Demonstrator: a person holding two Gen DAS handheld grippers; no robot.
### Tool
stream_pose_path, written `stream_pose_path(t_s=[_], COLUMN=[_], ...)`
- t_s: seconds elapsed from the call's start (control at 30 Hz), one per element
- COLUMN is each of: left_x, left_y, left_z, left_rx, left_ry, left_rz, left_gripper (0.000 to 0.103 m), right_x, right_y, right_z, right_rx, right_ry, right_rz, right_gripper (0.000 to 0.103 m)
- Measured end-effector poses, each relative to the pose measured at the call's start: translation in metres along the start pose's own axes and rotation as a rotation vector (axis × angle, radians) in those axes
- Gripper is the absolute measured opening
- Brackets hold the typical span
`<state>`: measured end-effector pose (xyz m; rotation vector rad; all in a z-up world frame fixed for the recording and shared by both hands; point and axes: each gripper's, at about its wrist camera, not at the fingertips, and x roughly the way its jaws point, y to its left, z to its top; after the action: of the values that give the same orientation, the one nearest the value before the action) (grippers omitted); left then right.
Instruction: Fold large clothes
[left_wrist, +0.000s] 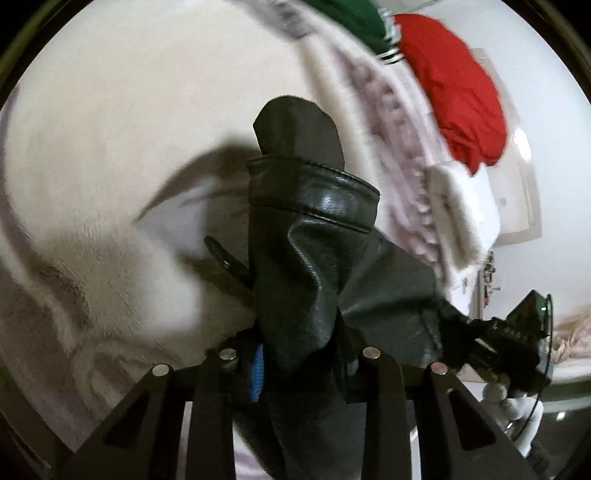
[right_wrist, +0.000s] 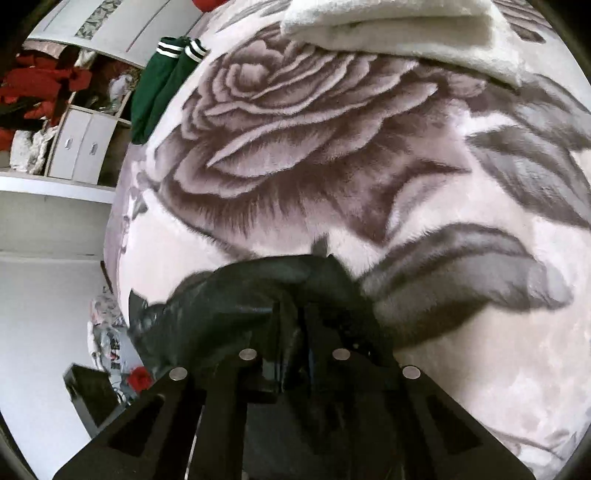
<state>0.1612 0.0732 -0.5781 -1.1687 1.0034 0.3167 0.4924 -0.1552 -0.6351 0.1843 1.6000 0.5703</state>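
A black leather garment (left_wrist: 317, 236) hangs from my left gripper (left_wrist: 299, 347), which is shut on it; a stitched cuff or hem stands up in front of the camera, above a pale fleece blanket (left_wrist: 110, 147). The garment stretches right to my right gripper (left_wrist: 517, 332), seen at the right edge. In the right wrist view my right gripper (right_wrist: 299, 321) is shut on bunched black leather (right_wrist: 229, 295), held just above a rose-patterned blanket (right_wrist: 295, 129). The fingertips are buried in the folds.
A red garment (left_wrist: 454, 85) and a green garment with striped cuffs (left_wrist: 351, 18) lie at the bed's far side. A folded white towel (right_wrist: 399, 26) lies on the blanket. The green garment (right_wrist: 159, 85) hangs over the bed edge. White cupboards (right_wrist: 81, 144) stand at the left.
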Motion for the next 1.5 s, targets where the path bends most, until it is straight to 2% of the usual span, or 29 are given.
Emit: stream_pose_path(t_s=[0.07,0.17,0.3,0.4,0.47,0.5,0.57,0.67,0.7,0.77,0.83,0.97,1.17,1.23,1.3,1.37,1.4,1.47,1.5], left_x=[0.024,0.038,0.02,-0.011,-0.037,-0.043,-0.054,-0.044,-0.034,-0.006,0.015,0.028,0.039,0.031,0.018,-0.008,-0.018,-0.035,-0.039], left_y=[0.013,0.02,0.009,-0.004,-0.015,-0.019,-0.035,-0.052,-0.057,-0.061,-0.056,-0.049,-0.051,-0.052,-0.057,-0.051,-0.046,-0.034,-0.025], left_z=[0.009,0.016,0.019,0.015,0.009,0.007,-0.001,-0.01,-0.014,-0.019,-0.021,-0.017,-0.014,-0.014,-0.011,-0.006,-0.003,0.005,0.011], left_rx=[-0.008,-0.012,0.018,0.067,0.114,0.129,0.166,0.224,0.243,0.269,0.306,0.325,0.348,0.351,0.341,0.305,0.287,0.242,0.214], left_ry=[0.027,0.056,0.096,0.094,0.061,0.05,0.036,0.059,0.073,0.102,0.129,0.171,0.185,0.198,0.217,0.218,0.216,0.21,0.212], left_rz=[0.005,-0.038,-0.018,0.039,0.049,0.053,0.046,0.032,0.038,0.079,0.151,0.147,0.17,0.17,0.139,0.072,0.053,0.018,0.011], left_gripper=[0.03,0.035,0.039,0.049,0.057,0.063,0.063,0.063,0.063,0.063,0.062,0.062,0.062,0.062,0.063,0.063,0.063,0.068,0.074], right_x=[0.017,0.046,0.067,0.031,-0.009,-0.03,-0.069,-0.09,-0.086,-0.062,-0.027,0.019,0.065,0.066,0.054,0.032,0.011,-0.022,-0.037], right_y=[0.0,-0.004,-0.006,-0.002,0.006,0.013,0.027,0.04,0.039,0.032,0.022,0.008,0.002,0.002,0.005,0.006,0.004,-0.004,-0.011], right_z=[0.004,0.017,0.028,0.03,0.022,0.015,-0.006,-0.033,-0.038,-0.045,-0.047,-0.045,-0.038,-0.037,-0.04,-0.045,-0.052,-0.071,-0.084], right_rx=[-0.01,-0.025,-0.023,0.029,0.002,-0.023,-0.064,-0.065,-0.053,-0.034,-0.028,-0.022,-0.004,0.021,0.029,0.048,0.074,0.126,0.167], right_ry=[0.006,0.039,0.132,0.145,0.076,0.034,-0.033,-0.012,0.02,0.1,0.187,0.239,0.283,0.286,0.28,0.259,0.222,0.149,0.115], right_rz=[-0.051,-0.153,-0.214,-0.142,-0.131,-0.154,-0.188,-0.098,-0.07,-0.057,-0.131,-0.229,-0.264,-0.266,-0.252,-0.2,-0.137,-0.046,0.011], right_gripper=[0.009,0.009,0.013,0.02,0.038,0.051,0.052,0.052,0.051,0.035,0.02,0.0,0.0,0.0,0.0,0.012,0.012,0.046,0.077])
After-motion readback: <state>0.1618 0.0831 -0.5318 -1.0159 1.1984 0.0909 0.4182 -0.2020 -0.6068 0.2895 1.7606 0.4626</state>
